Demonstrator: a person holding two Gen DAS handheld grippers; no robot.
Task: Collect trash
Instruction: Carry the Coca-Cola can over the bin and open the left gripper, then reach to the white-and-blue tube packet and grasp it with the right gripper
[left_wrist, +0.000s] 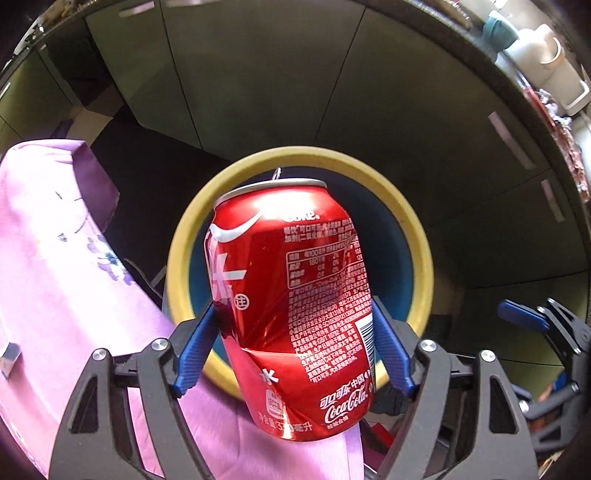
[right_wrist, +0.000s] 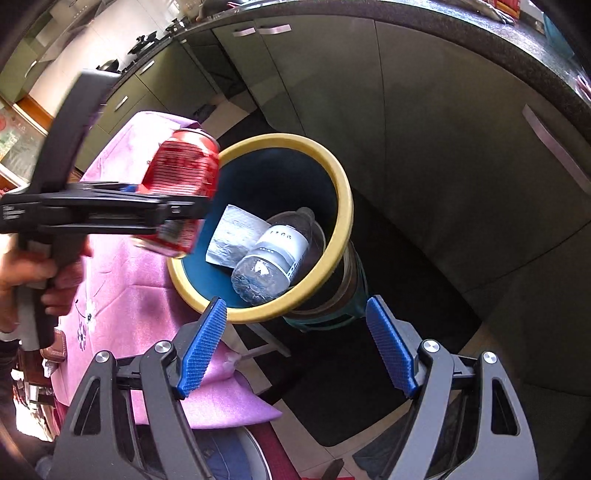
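While the left hand-held gripper (left_wrist: 295, 332) clamps the dented red can (left_wrist: 291, 306) between its blue pads, the can hangs at centre frame over the near rim of the yellow-rimmed bin (right_wrist: 343, 206). Better to carry it further over the opening before letting go. The right hand-held gripper (right_wrist: 295, 343) gapes wide, empty. A bottle (right_wrist: 275, 254) and paper (right_wrist: 236, 236) lie inside.

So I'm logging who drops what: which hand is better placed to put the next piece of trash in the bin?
Left. The left gripper already clamps the dented red cola can above the yellow-rimmed blue bin. The right gripper is open and empty.
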